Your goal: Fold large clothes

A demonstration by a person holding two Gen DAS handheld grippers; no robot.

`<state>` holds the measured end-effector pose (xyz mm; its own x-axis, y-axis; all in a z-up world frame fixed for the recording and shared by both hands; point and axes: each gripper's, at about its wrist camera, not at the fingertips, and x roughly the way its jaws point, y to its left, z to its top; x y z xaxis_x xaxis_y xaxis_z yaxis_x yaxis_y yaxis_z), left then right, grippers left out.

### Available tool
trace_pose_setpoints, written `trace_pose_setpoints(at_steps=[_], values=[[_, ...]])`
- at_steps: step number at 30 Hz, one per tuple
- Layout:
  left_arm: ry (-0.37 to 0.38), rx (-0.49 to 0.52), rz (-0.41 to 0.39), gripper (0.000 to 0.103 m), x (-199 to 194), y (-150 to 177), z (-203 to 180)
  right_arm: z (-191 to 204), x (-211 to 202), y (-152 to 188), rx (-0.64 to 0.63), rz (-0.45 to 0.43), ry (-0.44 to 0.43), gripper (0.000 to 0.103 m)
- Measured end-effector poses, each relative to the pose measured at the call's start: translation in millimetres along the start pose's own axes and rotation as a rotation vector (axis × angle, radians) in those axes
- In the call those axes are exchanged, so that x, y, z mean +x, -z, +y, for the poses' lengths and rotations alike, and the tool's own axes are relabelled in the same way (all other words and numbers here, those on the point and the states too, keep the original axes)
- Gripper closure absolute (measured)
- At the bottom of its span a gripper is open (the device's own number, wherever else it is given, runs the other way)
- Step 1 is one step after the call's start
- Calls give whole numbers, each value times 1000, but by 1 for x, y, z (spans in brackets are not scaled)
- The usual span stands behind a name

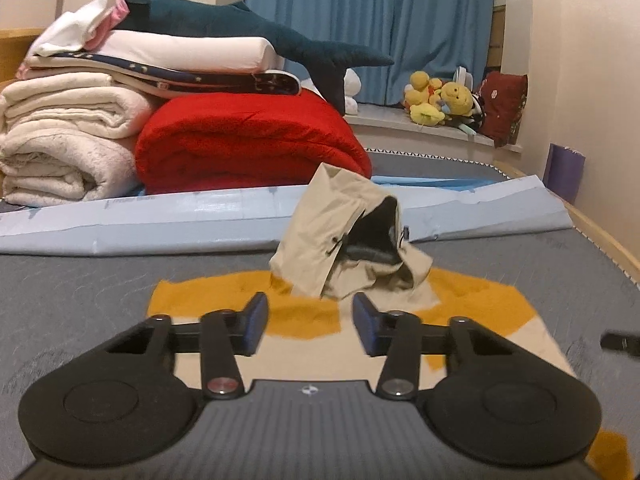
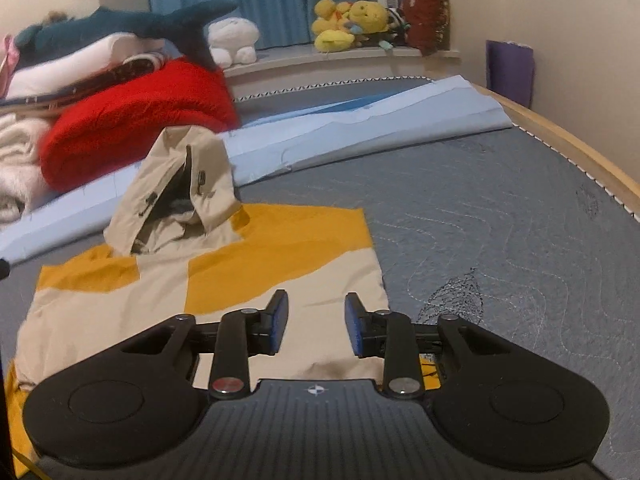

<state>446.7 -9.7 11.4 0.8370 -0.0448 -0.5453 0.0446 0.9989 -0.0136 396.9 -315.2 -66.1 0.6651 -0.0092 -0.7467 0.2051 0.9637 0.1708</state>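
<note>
1. Both claws hang above the hooded jacket [image 2: 224, 280], which lies flat on the grey quilted bed [image 2: 500, 216], sleeves apparently tucked in. Its long axis runs from the bottom of each frame up toward the hood.
2. The hood [image 1: 340, 236] sits ahead, upper centre in the left view and upper left in the right view, puffed up and propped open, dark lining showing.
3. Left claw [image 1: 310, 320]: parted, nothing between the blue pads, hovering over the jacket's middle, closest to the hood.
4. Right claw [image 2: 316, 320]: also parted and empty, over the jacket's right edge.
5. The cloth looks thin, crisp and woven, beige with mustard blocks; my guess is it creases cleanly.
6. Behind: a red blanket [image 1: 248, 144], rolled cream bedding, a plush shark [image 1: 240, 28].
7. The hood probably goes down next; the left claw is better placed.
</note>
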Motion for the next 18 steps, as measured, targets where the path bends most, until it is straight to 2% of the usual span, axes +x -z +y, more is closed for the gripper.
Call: trace_pose_setpoints(at_steps=[1, 2, 6, 11, 13, 18], values=[[11, -1, 11, 60, 9, -13, -3, -1, -1, -1, 2, -3, -3, 91], [24, 1, 22, 62, 20, -28, -6, -2, -1, -3, 2, -9, -4, 98], [31, 52, 51, 62, 78, -80, -22, -6, -7, -8, 18, -36, 0, 99], [50, -31, 125, 61, 174, -131, -24, -6, -5, -9, 18, -18, -12, 98], [34, -50, 137, 61, 211, -145, -24, -8, -2, -9, 29, -3, -9, 98], [-22, -117, 184, 50, 290, -162, -22, -11, 8, -6, 24, 35, 5, 98]])
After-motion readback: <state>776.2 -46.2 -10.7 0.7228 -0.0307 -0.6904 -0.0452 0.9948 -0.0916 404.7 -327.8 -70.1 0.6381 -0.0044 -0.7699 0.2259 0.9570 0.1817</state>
